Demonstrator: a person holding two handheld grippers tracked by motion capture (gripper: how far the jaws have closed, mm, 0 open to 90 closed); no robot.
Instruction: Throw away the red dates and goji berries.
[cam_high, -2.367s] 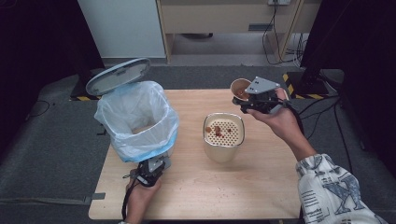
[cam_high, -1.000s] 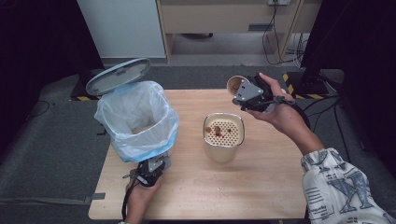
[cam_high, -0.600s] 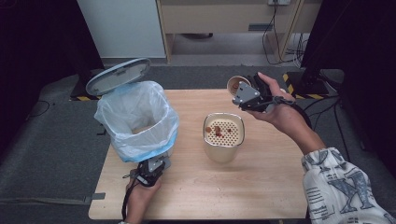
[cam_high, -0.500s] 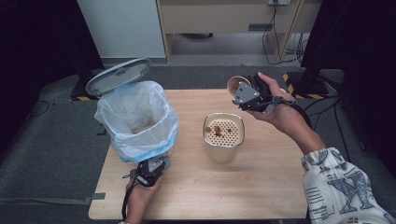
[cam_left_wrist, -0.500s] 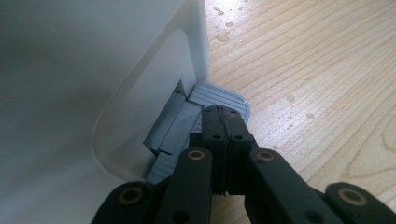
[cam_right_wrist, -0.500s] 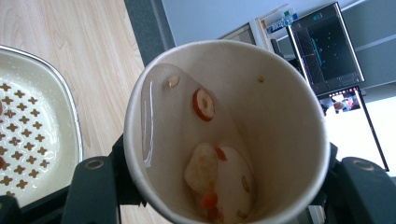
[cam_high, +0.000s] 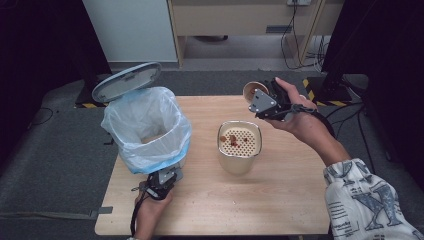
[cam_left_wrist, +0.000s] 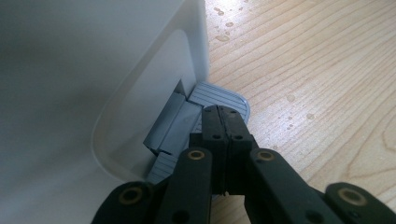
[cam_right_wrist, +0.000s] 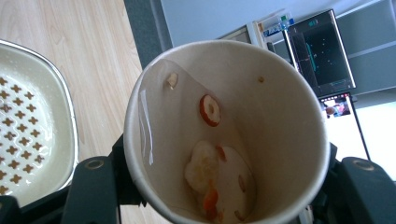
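At the table's (cam_high: 280, 210) left edge stands a white pedal bin (cam_high: 145, 132) lined with a pale blue bag, its grey lid (cam_high: 126, 81) tipped up and open. Just in front of it, near the table's front left corner, the left gripper (cam_high: 161, 183) rests low; in the left gripper view its jaws are pressed together and bear down on the grey foot pedal (cam_left_wrist: 219, 95) at the bin's base, which is likely what props the lid. Near the table's middle sits a cream container with a perforated strainer top (cam_high: 239, 140), a few bits of food lying on the holes. Toward the back right edge the right gripper (cam_high: 264, 103) is raised off the table, pinching a paper cup (cam_right_wrist: 224, 130) by its sides; the cup is tilted on its side, and wet scraps, a red-rimmed slice among them, cling to its inner wall. The step in hand looks like draining the cup over the strainer. Next, the cup probably needs carrying across to the open bin and tipping or releasing there, while the left keeps the pedal pressed
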